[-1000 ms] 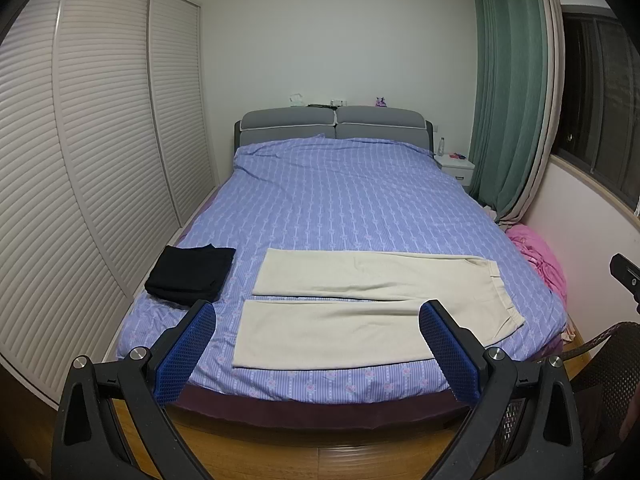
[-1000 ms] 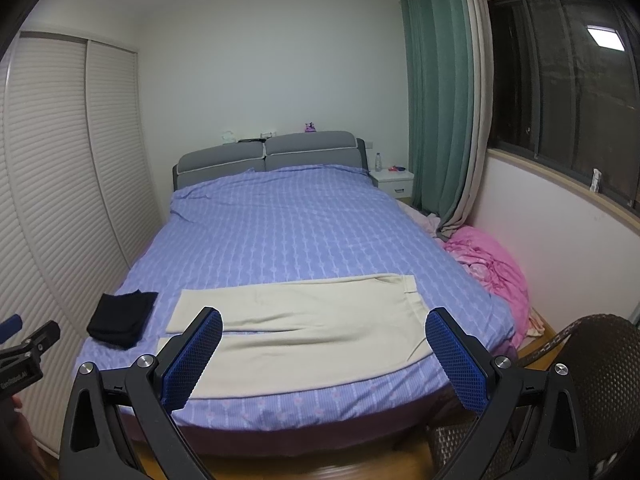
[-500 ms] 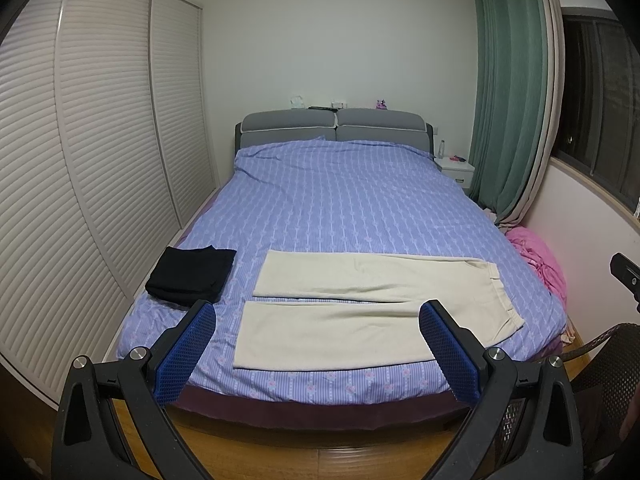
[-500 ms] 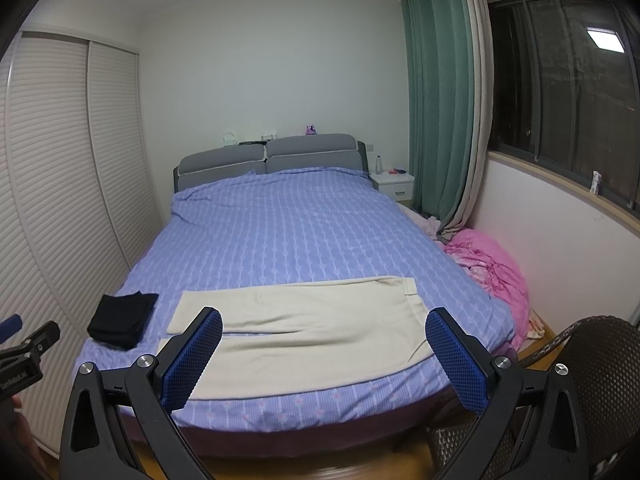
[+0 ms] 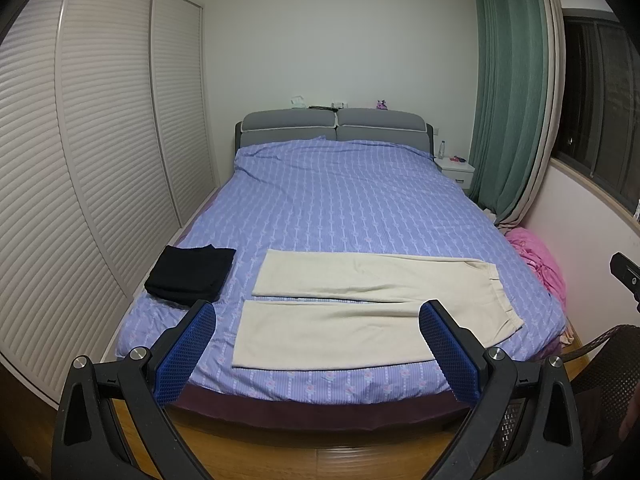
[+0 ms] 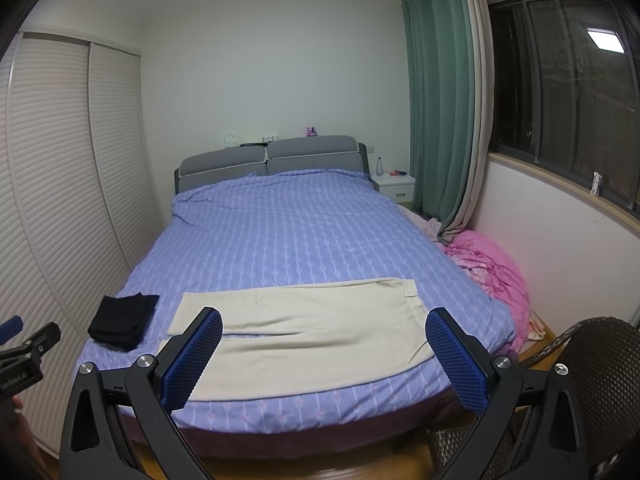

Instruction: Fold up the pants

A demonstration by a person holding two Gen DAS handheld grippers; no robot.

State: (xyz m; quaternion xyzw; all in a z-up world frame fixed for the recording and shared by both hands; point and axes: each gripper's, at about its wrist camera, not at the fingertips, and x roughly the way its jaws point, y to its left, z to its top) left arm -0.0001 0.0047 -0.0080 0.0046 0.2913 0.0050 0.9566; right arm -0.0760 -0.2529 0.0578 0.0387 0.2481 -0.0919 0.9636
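Cream pants lie flat across the near end of the bed, legs to the left, waistband to the right; they also show in the right wrist view. My left gripper is open and empty, held off the foot of the bed in front of the pants. My right gripper is open and empty, also short of the bed edge. The left gripper's body shows at the left edge of the right wrist view.
A folded black garment lies on the bed's near left corner. The bed has a purple patterned cover. Slatted wardrobe doors stand left. A pink bundle, green curtain and nightstand are right. A wicker chair is near right.
Both views have drifted very slightly; the pants and both open grippers are as before.
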